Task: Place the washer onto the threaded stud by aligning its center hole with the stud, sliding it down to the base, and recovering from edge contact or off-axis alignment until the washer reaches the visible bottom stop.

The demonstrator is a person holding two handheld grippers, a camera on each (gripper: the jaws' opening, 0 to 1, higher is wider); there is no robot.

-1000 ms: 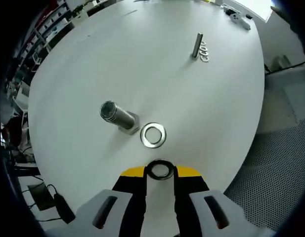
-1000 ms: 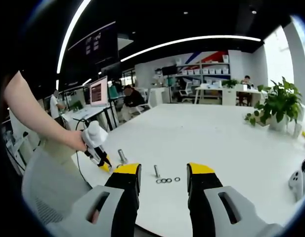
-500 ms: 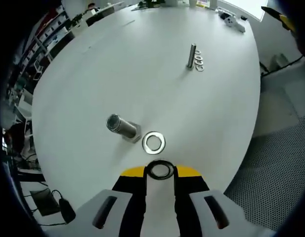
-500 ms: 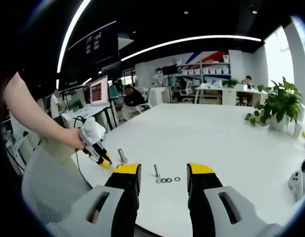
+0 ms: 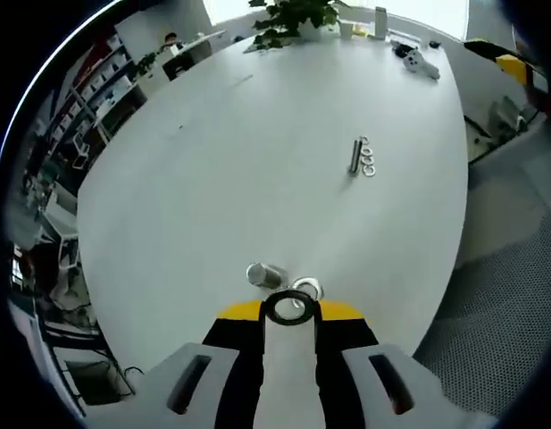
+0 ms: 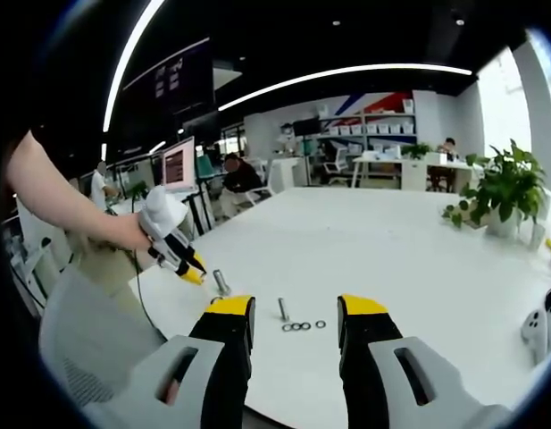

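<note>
While the left gripper (image 5: pixel 290 310) pinches one dark metal ring washer (image 5: pixel 288 308) flat between its nearly closed yellow-tipped jaws, two threaded steel studs stand on the white oval table (image 5: pixel 257 143): the thick near stud (image 5: pixel 265 274) just beyond the tips, axis pointing up toward the camera, and a thin far stud (image 5: pixel 356 155). One silver washer (image 5: pixel 306 288) lies beside the near stud's base, and three small washers (image 5: pixel 369 159) lie in a row by the far stud. Seen from the right gripper view, the right gripper (image 6: pixel 296 313) has its jaws wide apart, holding nothing.
</note>
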